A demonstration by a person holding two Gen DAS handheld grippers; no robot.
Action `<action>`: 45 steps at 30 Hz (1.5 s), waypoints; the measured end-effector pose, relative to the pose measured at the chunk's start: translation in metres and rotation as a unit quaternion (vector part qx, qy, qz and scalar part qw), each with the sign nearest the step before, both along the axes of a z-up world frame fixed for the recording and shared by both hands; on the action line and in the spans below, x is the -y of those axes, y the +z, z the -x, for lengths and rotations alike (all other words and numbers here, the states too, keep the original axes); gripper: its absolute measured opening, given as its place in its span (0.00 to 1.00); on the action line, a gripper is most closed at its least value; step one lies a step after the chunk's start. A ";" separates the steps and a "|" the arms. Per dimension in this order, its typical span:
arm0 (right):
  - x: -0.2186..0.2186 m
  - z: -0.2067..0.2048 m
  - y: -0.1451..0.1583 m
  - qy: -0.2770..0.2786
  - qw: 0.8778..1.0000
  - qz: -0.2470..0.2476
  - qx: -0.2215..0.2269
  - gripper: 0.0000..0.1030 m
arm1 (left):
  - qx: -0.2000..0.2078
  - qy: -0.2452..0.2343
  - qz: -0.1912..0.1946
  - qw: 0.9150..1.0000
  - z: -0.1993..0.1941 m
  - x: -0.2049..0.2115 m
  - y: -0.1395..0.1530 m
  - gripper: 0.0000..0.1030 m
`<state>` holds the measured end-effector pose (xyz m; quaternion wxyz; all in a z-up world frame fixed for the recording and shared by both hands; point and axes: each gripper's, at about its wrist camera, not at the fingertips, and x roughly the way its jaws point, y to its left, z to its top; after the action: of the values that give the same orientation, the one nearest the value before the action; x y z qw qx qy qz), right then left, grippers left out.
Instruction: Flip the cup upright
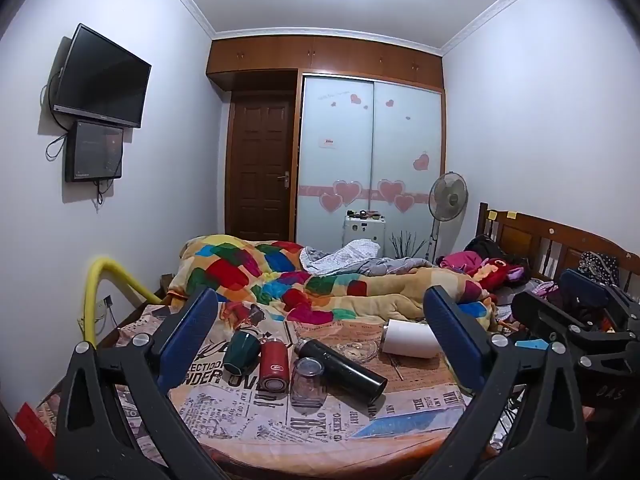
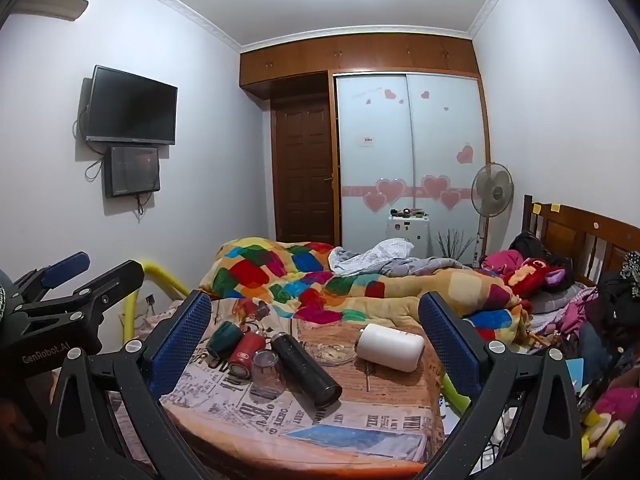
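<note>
On the round table covered with newspaper-print cloth (image 1: 240, 420), a white cylindrical cup (image 1: 408, 338) lies on its side at the far right. The left gripper (image 1: 320, 344) hangs spread wide, with the cup just inside its right finger. The right gripper (image 2: 316, 340) is also agape, the cup ahead between its fingers.

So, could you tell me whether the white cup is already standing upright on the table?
No, the white cup lies on its side on the table.
</note>
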<state>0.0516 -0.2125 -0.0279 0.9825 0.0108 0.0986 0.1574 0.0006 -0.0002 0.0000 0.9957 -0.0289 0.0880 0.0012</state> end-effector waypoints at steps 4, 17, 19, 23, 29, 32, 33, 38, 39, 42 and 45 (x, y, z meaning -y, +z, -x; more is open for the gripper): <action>0.000 0.000 0.000 0.000 1.000 0.000 0.002 1.00 | 0.002 0.001 0.001 1.000 0.000 0.000 0.000 1.00; -0.003 0.001 0.000 -0.001 1.000 0.003 0.000 1.00 | 0.004 -0.002 0.002 1.000 0.003 0.004 -0.001 1.00; -0.004 0.000 0.000 0.000 1.000 0.003 -0.001 1.00 | 0.003 -0.002 0.002 1.000 0.003 0.004 -0.001 1.00; -0.003 -0.001 0.001 0.000 1.000 0.002 -0.002 1.00 | 0.003 -0.002 0.001 1.000 0.003 0.004 0.000 1.00; -0.004 -0.001 0.001 -0.001 1.000 0.002 -0.003 1.00 | 0.002 -0.004 0.003 1.000 0.001 0.000 -0.002 1.00; -0.004 -0.001 0.000 0.000 1.000 0.001 -0.004 1.00 | 0.001 -0.005 0.003 1.000 0.001 0.000 -0.002 1.00; -0.004 -0.001 0.000 0.000 1.000 0.002 -0.004 1.00 | 0.001 -0.005 0.003 1.000 0.001 0.001 -0.003 1.00; -0.004 -0.002 -0.001 0.000 1.000 0.003 -0.004 1.00 | 0.001 -0.005 0.003 1.000 0.000 0.000 -0.003 1.00; -0.005 -0.002 -0.001 0.000 1.000 0.002 -0.004 1.00 | 0.001 -0.005 0.003 1.000 0.000 0.000 -0.003 1.00; -0.004 -0.001 -0.001 0.000 1.000 0.003 -0.005 1.00 | 0.001 -0.006 0.004 1.000 0.000 -0.001 -0.004 1.00; -0.004 -0.001 -0.001 0.000 1.000 0.003 -0.005 1.00 | 0.001 -0.005 0.002 1.000 0.000 0.000 -0.004 1.00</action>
<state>0.0530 -0.2088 -0.0285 0.9821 0.0088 0.1040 0.1570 0.0011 0.0001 -0.0044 0.9957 -0.0307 0.0875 -0.0043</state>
